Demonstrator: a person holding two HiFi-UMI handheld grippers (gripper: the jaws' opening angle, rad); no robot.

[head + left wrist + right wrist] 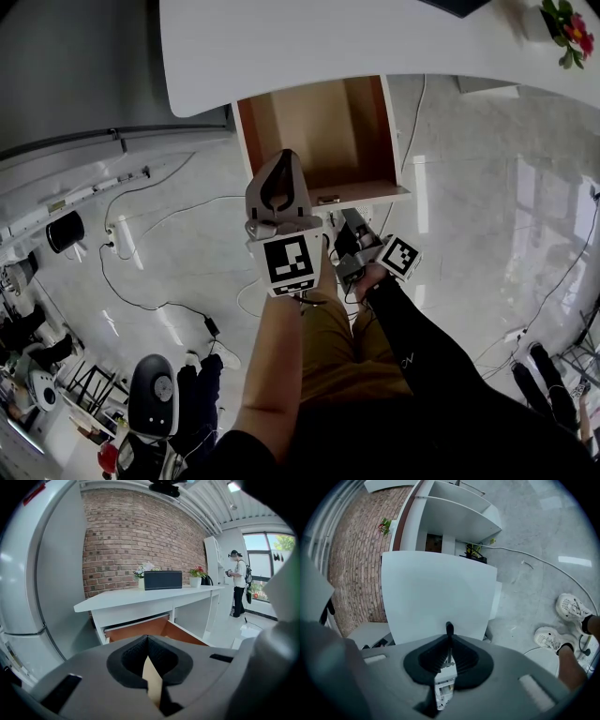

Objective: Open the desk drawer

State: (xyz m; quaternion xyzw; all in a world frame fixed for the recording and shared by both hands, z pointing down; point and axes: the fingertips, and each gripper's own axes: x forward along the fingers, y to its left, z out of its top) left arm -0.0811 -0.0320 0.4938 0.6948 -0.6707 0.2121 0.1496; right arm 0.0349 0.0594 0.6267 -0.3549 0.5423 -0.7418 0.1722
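Head view shows the drawer (319, 131) already pulled well out from under the white counter (375, 37), upper middle of the frame, so the opening looks all but done. Below it, the left hand-held gripper (279, 169) is closed and empty. The right hand-held gripper (350, 220) is closed just beside the handle (328, 199). Whether it pinches that handle is unclear, and the counter hides the drawer's back.
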